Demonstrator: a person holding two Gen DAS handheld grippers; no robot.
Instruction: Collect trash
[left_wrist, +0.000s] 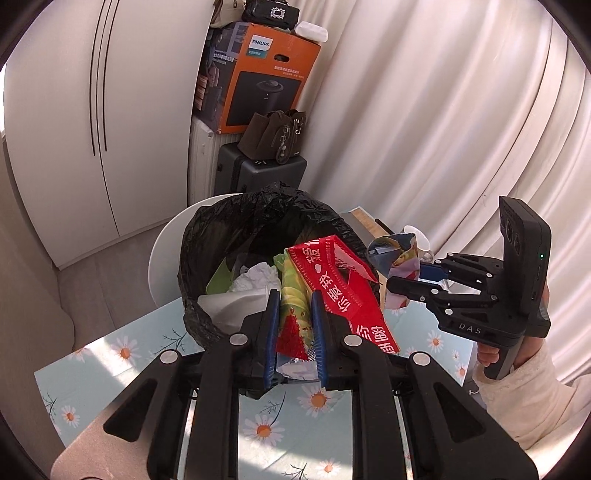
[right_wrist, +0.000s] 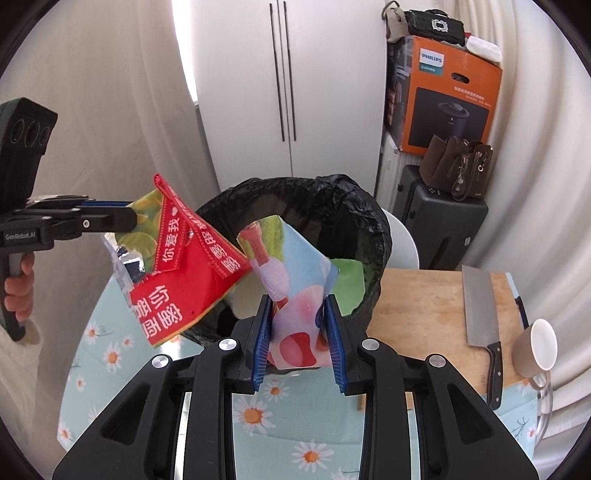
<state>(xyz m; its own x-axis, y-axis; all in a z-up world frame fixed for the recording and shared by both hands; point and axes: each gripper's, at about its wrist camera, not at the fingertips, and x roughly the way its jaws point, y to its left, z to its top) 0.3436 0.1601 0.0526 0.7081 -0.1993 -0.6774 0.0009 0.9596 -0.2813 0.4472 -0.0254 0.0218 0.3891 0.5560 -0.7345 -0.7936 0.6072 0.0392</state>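
Left wrist view: a red and green snack wrapper is pinched between the blue pads of the left claw, held at the near rim of the black-lined trash bin, in which crumpled tissue is seen. To the right, the right claw is closed on a pastel printed wrapper. In the right wrist view that wrapper is gripped between the pads of the right claw just before the bin, over the daisy-patterned counter. A cleaver is laid on a wooden cutting board, with a cup beside it.
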